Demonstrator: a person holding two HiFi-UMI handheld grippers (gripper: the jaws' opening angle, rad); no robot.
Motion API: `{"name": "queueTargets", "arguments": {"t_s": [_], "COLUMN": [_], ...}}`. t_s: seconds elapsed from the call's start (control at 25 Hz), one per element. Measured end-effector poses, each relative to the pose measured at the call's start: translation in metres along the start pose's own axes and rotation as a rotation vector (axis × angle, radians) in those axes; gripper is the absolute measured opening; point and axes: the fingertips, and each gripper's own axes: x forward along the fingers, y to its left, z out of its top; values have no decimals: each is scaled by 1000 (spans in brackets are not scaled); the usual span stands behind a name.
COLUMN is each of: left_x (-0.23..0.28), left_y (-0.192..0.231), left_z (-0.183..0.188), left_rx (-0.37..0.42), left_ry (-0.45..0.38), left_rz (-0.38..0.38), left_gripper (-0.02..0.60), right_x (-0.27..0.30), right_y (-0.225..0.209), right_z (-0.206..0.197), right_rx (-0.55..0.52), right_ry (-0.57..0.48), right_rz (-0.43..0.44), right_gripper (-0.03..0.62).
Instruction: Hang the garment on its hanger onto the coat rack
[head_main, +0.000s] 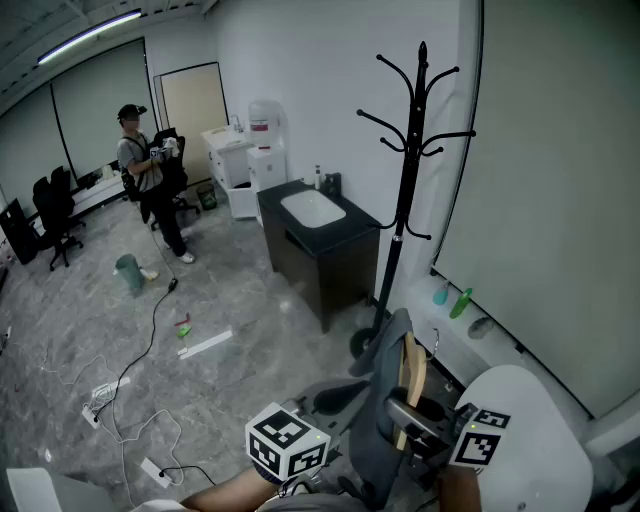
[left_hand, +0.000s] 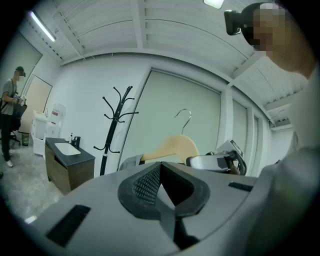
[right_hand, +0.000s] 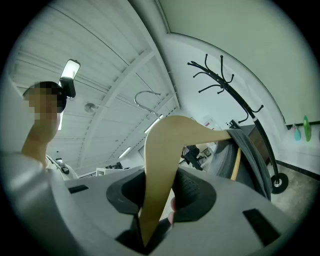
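A black coat rack (head_main: 410, 170) stands against the white wall, beyond the hanger and apart from it. A wooden hanger (right_hand: 165, 150) with a metal hook (right_hand: 147, 97) carries a grey garment (right_hand: 247, 150). My right gripper (right_hand: 160, 192) is shut on the hanger's wooden arm, low at the bottom right of the head view beside its marker cube (head_main: 480, 435). In the head view the hanger (head_main: 412, 375) and garment (head_main: 385, 400) hang below the rack's base. My left gripper (left_hand: 162, 187) is shut with nothing in it, just left of the hanger (left_hand: 172, 149); its marker cube (head_main: 287, 443) shows.
A black cabinet with a white sink (head_main: 318, 240) stands left of the rack. A person (head_main: 150, 180) stands far back near a water dispenser (head_main: 265, 150). Cables (head_main: 130, 400) lie on the grey floor. Bottles (head_main: 460, 300) sit on the window sill. Office chairs (head_main: 55, 215) are far left.
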Motion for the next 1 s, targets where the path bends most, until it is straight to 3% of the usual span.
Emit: {"name": "queueTargets", "arguments": {"t_s": [1.0], "left_x": [-2], "left_y": [-29], "left_z": [-15], "left_rx": [3], "left_ry": [4], "left_rz": [46], "left_gripper": [5], "right_x": [-31], "right_y": [9], "right_z": [3], "right_rx": [58], "right_ry": [-4], "right_rz": [67], "right_gripper": [132]}}
